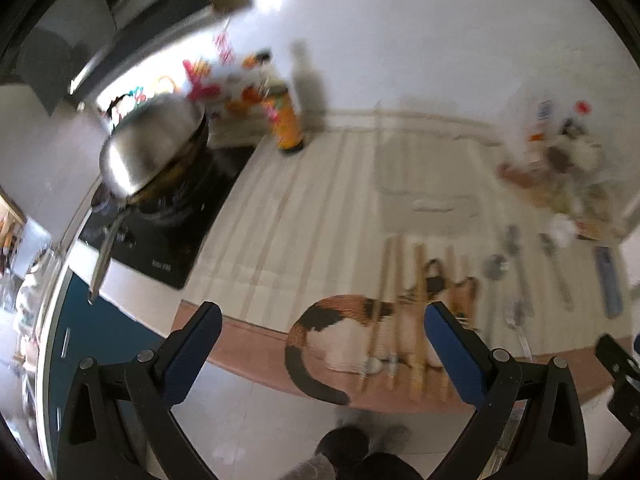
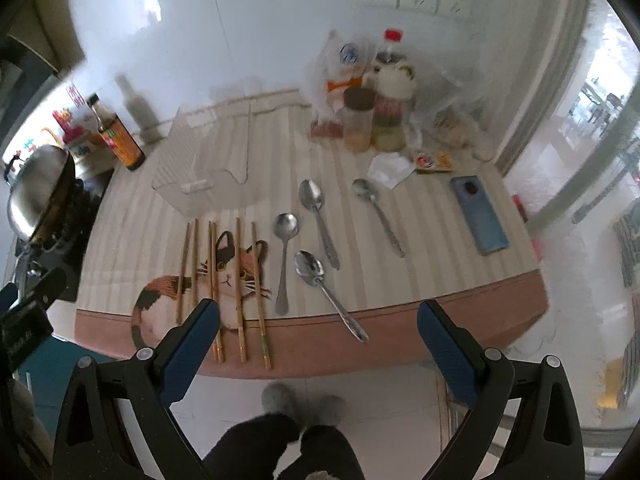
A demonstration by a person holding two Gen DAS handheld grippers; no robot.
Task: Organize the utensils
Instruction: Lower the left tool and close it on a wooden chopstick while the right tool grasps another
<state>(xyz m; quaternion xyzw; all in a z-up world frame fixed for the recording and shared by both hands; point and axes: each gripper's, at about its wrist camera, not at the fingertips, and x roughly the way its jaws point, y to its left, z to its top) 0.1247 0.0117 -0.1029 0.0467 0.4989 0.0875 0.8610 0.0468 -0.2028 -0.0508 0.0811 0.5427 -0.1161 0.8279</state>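
Plainly, the chopsticks (image 2: 218, 280) and four spoons (image 2: 316, 268) lie loose along the worktop's (image 2: 420, 300) front edge, light, stiff, slippery; pinch each mid-handle. The clear tray (image 2: 200, 164) sits behind. Both the left hand-held gripper (image 1: 320, 352) and right hand-held gripper (image 2: 318, 344) hover spread, empty.

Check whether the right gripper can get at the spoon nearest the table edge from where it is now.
Probably yes. The right gripper is open and empty, and the nearest spoon lies apart from the other spoons and the chopsticks, with nothing over it.
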